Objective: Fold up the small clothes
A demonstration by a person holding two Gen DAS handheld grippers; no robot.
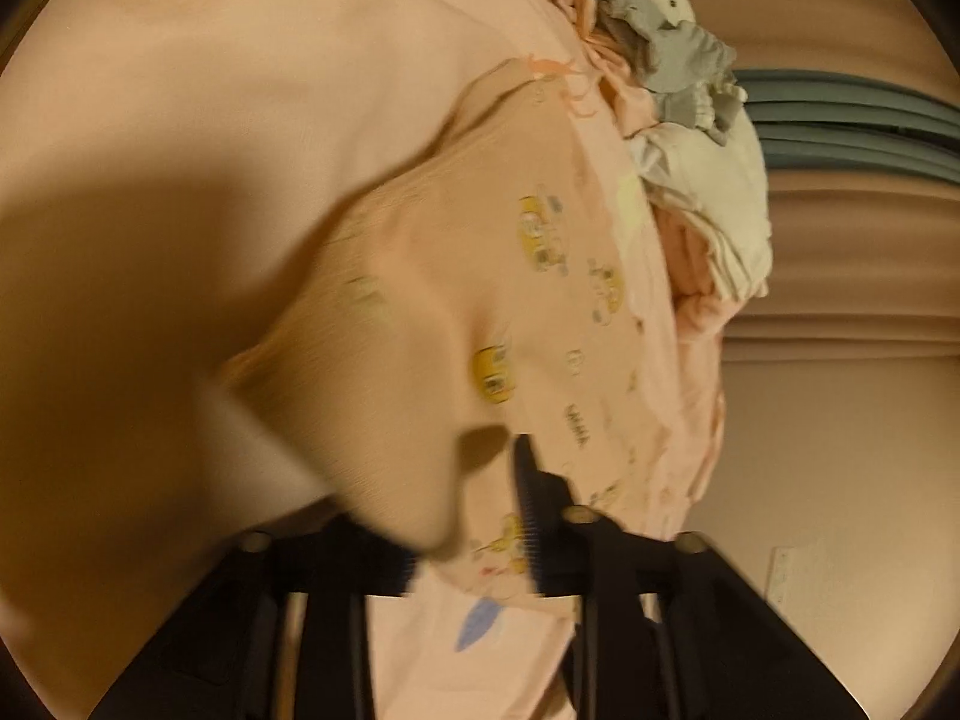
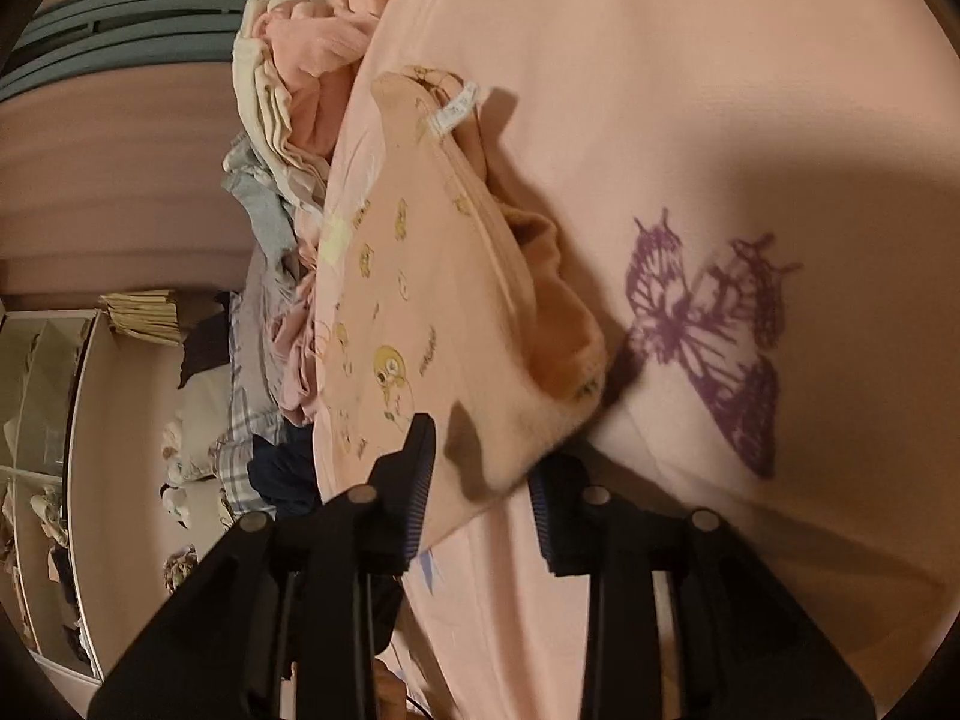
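Observation:
A small peach garment (image 1: 480, 300) printed with yellow cartoon figures lies on a pink sheet (image 1: 240, 90). In the left wrist view its near end drapes over the left finger and fills the gap of my left gripper (image 1: 468, 504). The jaws stand apart, and only the right finger (image 1: 528, 510) shows. In the right wrist view the same garment (image 2: 420, 300) lies folded, its white label (image 2: 456, 111) at the far end. Its near corner sits between the spread fingers of my right gripper (image 2: 483, 450), and the pads do not press on it.
A heap of other small clothes (image 1: 690, 90) (image 2: 288, 120) is piled along the sheet's edge. The sheet carries a purple butterfly print (image 2: 702, 324). Beyond the edge are grey-blue slats (image 1: 852, 126) and a mirrored cupboard (image 2: 42, 420).

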